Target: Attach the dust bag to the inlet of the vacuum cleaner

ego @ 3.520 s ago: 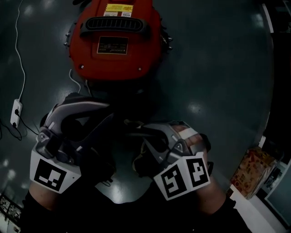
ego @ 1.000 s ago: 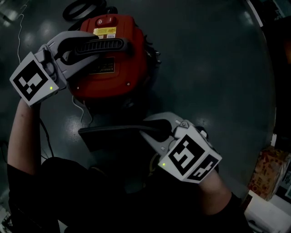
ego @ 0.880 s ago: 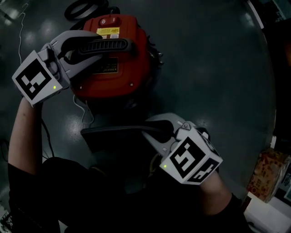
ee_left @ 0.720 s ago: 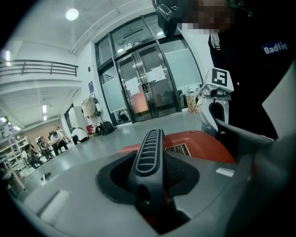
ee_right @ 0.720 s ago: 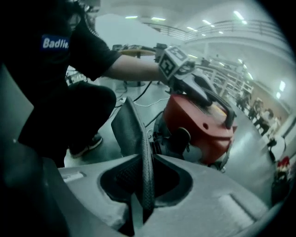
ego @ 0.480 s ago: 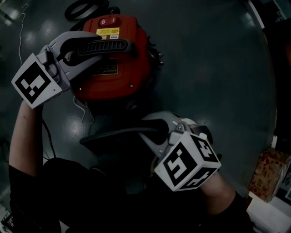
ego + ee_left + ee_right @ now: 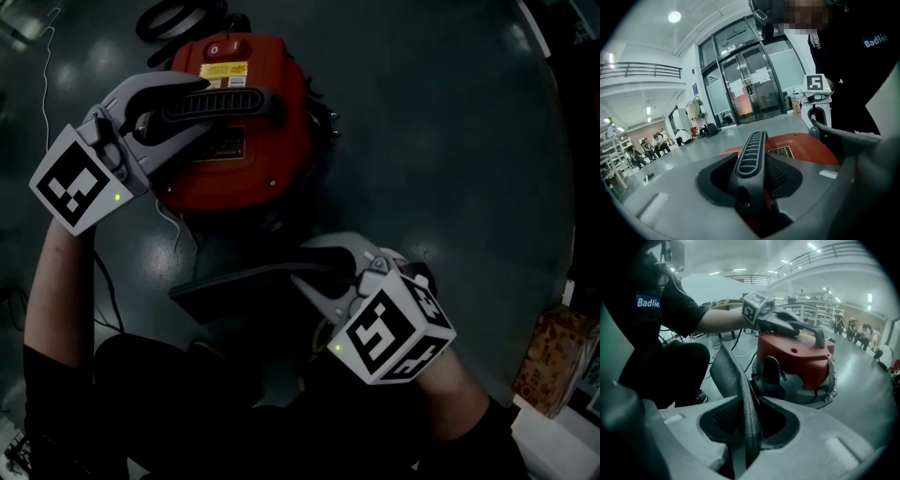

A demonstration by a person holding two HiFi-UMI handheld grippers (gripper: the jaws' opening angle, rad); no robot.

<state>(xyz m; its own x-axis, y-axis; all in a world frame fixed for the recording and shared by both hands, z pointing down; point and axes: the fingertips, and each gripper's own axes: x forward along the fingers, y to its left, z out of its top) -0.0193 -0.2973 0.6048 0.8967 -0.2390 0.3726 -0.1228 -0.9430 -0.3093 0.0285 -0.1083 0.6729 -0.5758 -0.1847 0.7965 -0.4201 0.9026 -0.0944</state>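
The red vacuum cleaner (image 7: 239, 141) stands on the dark floor, and my left gripper (image 7: 197, 103) is shut on its black ribbed handle (image 7: 225, 101). In the left gripper view the handle (image 7: 752, 154) fills the gap between the jaws. My right gripper (image 7: 302, 265) is nearer to me, at the right end of the flat dark dust bag (image 7: 234, 286). Its jaws are opening. The bag's thick edge (image 7: 745, 418) stands between them with a dark gap on each side. The bag's far end (image 7: 729, 364) reaches toward the black inlet stub (image 7: 769, 373) low on the vacuum's side.
A coiled black hose (image 7: 178, 19) lies behind the vacuum. A white cable (image 7: 173, 225) trails across the floor beside it. A cardboard box (image 7: 553, 361) sits at the right edge. The person's dark-clothed legs lie under the bag. Several people stand far off in the hall.
Since the oldest frame my left gripper has gone up onto the vacuum's handle. Over the last second the right gripper has rolled slightly on the bag; the left has kept still.
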